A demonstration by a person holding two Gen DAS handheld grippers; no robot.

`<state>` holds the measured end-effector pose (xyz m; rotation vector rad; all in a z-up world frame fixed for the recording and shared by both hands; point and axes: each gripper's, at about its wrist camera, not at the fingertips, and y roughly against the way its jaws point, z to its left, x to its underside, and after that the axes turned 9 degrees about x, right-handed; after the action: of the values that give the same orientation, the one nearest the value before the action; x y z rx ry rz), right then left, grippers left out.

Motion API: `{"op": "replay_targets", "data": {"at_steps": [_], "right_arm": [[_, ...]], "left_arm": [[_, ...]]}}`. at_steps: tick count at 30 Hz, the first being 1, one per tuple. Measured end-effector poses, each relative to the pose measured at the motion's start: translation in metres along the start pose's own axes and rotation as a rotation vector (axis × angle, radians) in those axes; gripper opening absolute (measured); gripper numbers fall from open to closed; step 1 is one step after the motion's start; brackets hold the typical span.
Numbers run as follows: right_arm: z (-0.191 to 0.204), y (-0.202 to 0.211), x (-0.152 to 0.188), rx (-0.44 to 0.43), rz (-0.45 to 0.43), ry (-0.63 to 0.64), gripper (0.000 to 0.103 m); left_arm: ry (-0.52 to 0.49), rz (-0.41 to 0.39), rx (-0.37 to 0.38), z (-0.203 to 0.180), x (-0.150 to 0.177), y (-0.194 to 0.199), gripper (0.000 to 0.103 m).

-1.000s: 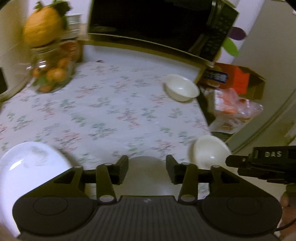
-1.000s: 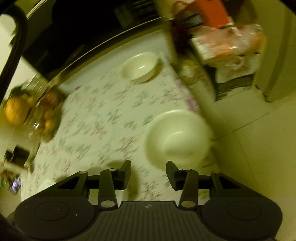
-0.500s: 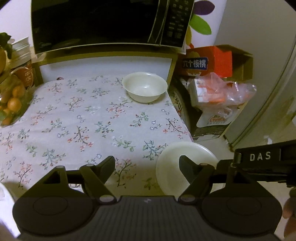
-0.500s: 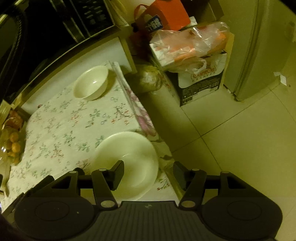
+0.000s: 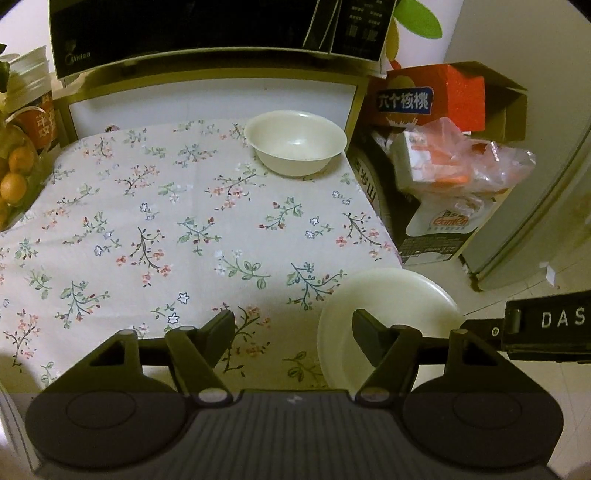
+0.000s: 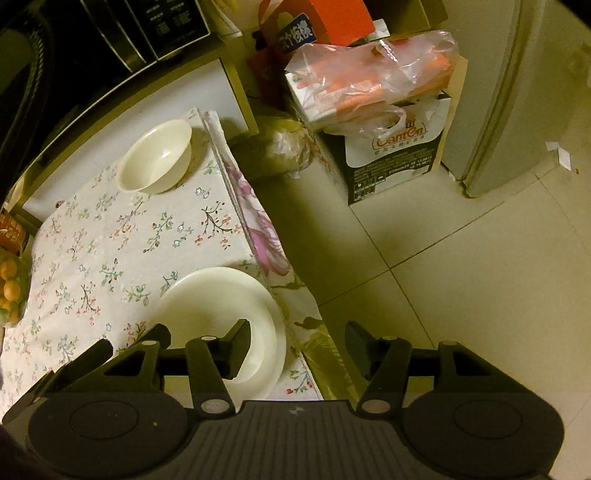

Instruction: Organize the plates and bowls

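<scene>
A shallow cream bowl [image 5: 391, 295] [image 6: 218, 306] sits at the near right corner of the floral-cloth table [image 5: 166, 229]. A deeper cream bowl [image 5: 295, 142] [image 6: 155, 158] stands at the far right corner. My left gripper [image 5: 293, 328] hangs low over the cloth with its jaws closing. Its right finger is over the shallow bowl's left part, and no pad presses the rim. My right gripper [image 6: 297, 341] is open and straddles that bowl's right rim, one finger over the bowl, the other past the table edge.
A black microwave [image 5: 207, 33] sits on a shelf behind the table. Oranges [image 5: 14, 177] stand at the left edge. Beside the table on the floor are a red carton [image 5: 432, 96], bagged boxes [image 6: 373, 85] and a fridge [image 6: 517, 92].
The left gripper swung right, away from a white plate at the left, to the shallow bowl. The right gripper came lower over that bowl. Both pairs of jaws stand wider.
</scene>
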<state>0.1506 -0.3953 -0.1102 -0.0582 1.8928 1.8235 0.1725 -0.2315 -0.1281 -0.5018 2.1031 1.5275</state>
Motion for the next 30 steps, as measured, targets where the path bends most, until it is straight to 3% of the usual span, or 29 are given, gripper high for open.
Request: {"op": "replay_targets", "data": {"at_steps": [8,13,25,30], "right_arm": [[0.004,-0.001,0.000,0.004,0.002,0.023,0.054],[0.008,-0.002,0.001,0.004,0.007,0.047,0.048],[0.015,-0.008,0.006,-0.014,0.039,0.094,0.014],[0.017,-0.007,0.006,-0.028,0.040,0.095,0.006]], "left_arm": [[0.016,0.004,0.004,0.005,-0.002,-0.004,0.060],[0.005,0.010,0.006,0.003,-0.002,-0.008,0.049],[-0.004,0.032,0.030,0.000,0.001,-0.020,0.026],[-0.012,0.038,0.045,-0.005,0.000,-0.019,0.014]]}}
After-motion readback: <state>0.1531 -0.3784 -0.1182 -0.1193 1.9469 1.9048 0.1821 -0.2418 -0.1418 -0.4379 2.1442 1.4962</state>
